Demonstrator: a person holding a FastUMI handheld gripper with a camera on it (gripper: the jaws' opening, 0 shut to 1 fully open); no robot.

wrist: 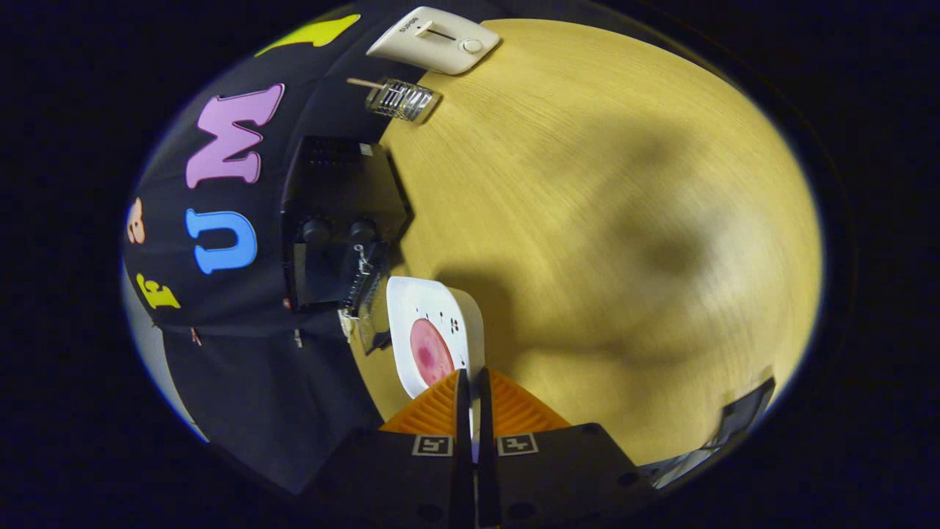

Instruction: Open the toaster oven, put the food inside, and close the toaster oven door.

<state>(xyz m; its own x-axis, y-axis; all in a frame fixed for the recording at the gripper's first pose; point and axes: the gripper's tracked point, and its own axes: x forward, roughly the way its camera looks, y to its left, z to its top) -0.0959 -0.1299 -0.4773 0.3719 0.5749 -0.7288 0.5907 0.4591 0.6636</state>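
the toaster oven is a black box sitting well beyond the fingers and off to their left, against the booth's dark cloth wall. two round knobs show on its face, and its door hangs open toward the gripper, with a wire rack edge visible at the opening; the inside is too dark to make out.

closer in, a white plate is held on edge just ahead of the fingers, between them and the open door. a round pink slice of food lies on the plate's face. the gripper has its two fingers drawn close together, clamped on the plate's near rim, with the thin white edge running down between them.

the plate and fingers hang over a pale wooden table, which spreads out to the right and ahead and carries soft shadows.

far beyond the oven, near the table's far edge, a small clear ribbed holder lies with a thin wooden stick poking from it. beyond that sits a cream-coloured toaster with a slider and a round button on its side.
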